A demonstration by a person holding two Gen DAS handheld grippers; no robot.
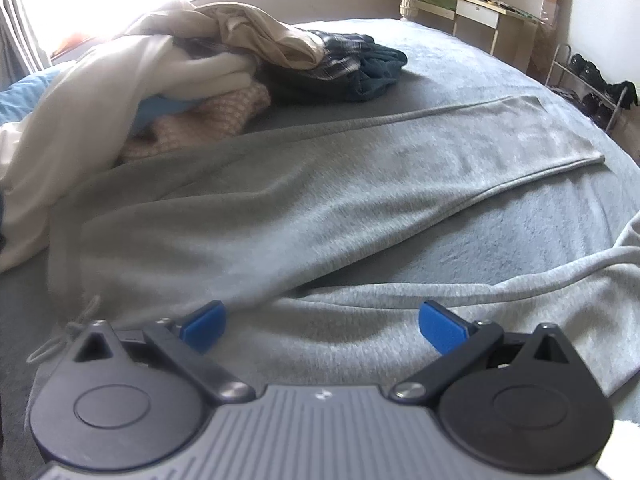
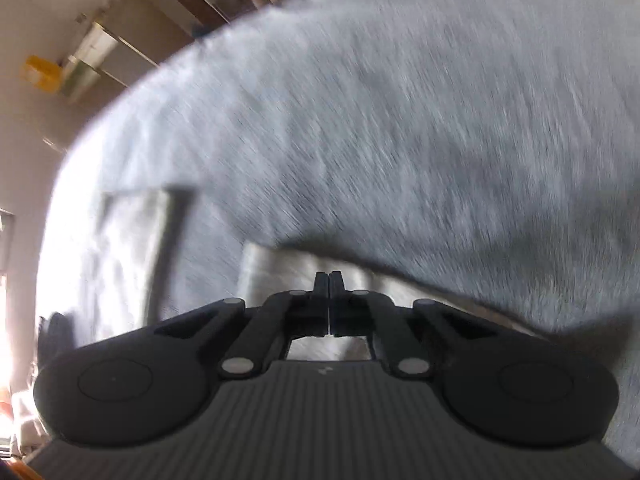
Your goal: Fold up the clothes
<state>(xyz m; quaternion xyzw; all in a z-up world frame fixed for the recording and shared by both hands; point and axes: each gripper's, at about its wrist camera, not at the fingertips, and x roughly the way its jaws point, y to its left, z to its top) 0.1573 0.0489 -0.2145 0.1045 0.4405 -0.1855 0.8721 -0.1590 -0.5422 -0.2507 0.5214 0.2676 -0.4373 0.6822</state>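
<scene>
Two tools over grey sweatpants on the bed
Left tool spread wide at the waistband; right tool pinching a grey hem; sweatpants partly flat, heap of clothes beyond unfolded.

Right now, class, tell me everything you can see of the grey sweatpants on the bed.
The grey sweatpants look like soft fleecy knit. They lie flat on the grey blanket, one leg stretched far right, with a drawstring at the near waist. The clothes pile lies along their far side. The open left gripper hovers over them.
</scene>
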